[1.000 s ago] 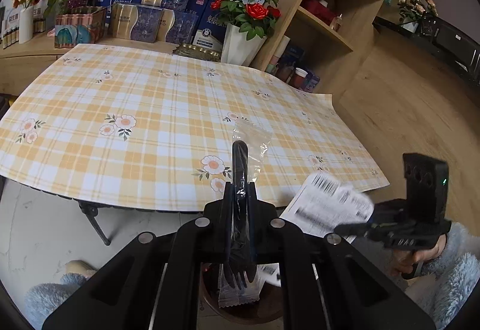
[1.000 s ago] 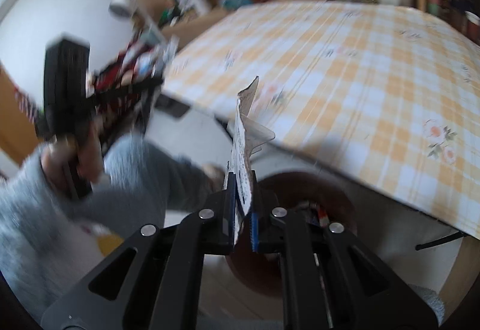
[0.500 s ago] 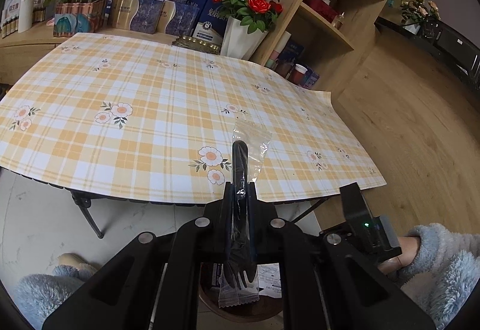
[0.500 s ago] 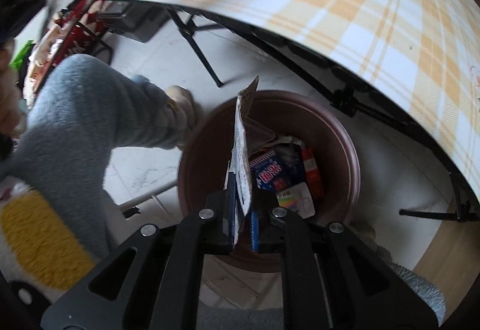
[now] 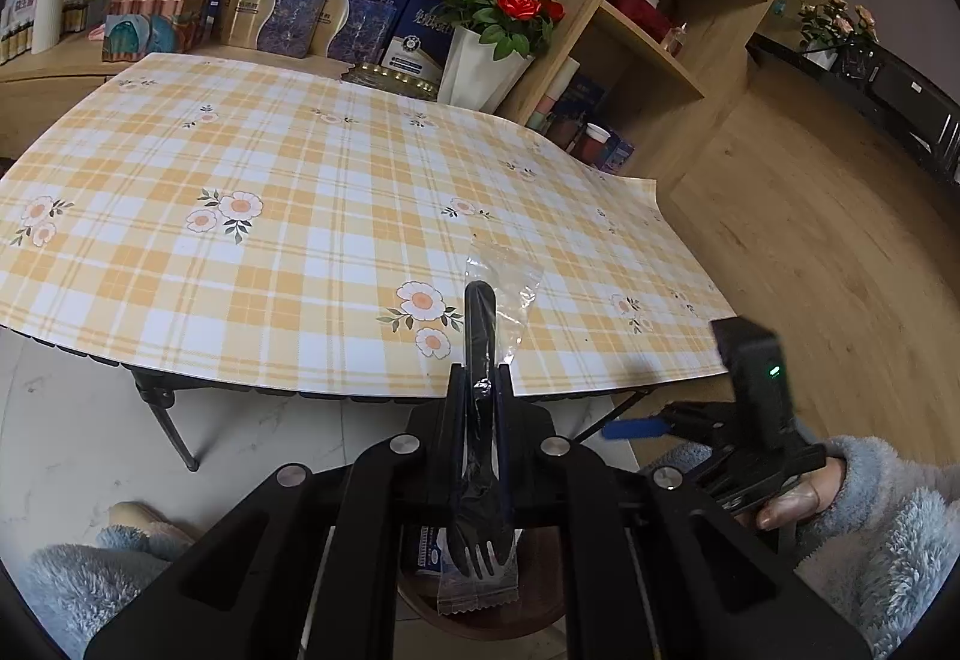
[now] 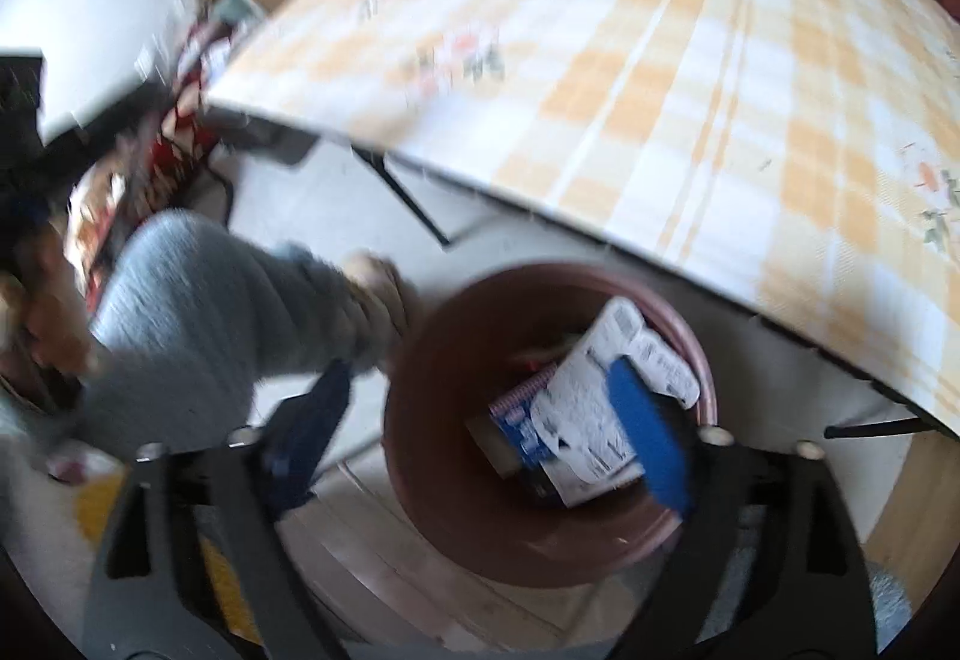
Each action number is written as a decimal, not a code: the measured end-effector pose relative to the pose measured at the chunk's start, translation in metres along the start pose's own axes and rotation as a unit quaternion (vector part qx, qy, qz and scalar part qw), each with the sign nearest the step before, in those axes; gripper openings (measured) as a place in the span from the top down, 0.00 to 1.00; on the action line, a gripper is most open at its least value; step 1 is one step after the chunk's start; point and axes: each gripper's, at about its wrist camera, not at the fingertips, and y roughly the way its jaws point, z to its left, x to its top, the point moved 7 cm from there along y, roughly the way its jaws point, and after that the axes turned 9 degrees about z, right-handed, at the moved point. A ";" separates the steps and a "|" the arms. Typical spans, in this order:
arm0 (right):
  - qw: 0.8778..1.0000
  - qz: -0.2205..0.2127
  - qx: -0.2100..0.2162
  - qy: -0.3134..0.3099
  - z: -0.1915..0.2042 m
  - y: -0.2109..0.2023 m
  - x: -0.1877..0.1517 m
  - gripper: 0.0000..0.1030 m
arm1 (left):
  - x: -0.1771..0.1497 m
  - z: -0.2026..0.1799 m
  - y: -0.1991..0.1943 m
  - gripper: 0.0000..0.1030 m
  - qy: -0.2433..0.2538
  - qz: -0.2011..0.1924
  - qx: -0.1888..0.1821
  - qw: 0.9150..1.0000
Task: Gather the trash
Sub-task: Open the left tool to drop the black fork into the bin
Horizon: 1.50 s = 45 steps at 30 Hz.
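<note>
Crumpled printed paper dropped into round bin.

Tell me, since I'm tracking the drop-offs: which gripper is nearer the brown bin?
Right. The right gripper hangs directly over the brown bin, jaws opening, nothing between them. The left gripper, shut on a wrapped fork, sits above its rim.

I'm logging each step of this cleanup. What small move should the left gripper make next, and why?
Probably open the left gripper. It is shut on the wrapped fork, whose tines hang over the brown bin below. The right gripper is opening with nothing between its fingers; the white paper already lies in the bin. The tablecloth looks bare of trash.
</note>
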 end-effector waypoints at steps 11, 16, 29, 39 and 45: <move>0.988 -0.132 -0.024 0.076 -0.028 -0.078 0.007 0.06 | -0.016 -0.026 0.027 0.91 0.043 0.060 -0.009 0.997; 0.982 -0.161 -0.038 0.087 -0.044 -0.101 0.010 0.06 | -0.031 -0.040 0.052 0.91 0.075 0.112 -0.010 0.991; 0.976 -0.178 -0.044 0.120 -0.071 -0.112 -0.003 0.06 | -0.080 -0.059 0.141 0.91 0.179 0.269 0.037 0.945; 0.973 -0.178 -0.047 0.140 -0.083 -0.119 -0.011 0.06 | -0.082 -0.063 0.159 0.47 0.194 0.272 0.036 0.942; 0.973 -0.178 -0.077 0.128 -0.079 -0.122 -0.007 0.06 | -0.047 -0.060 0.128 0.15 0.169 0.187 0.080 0.964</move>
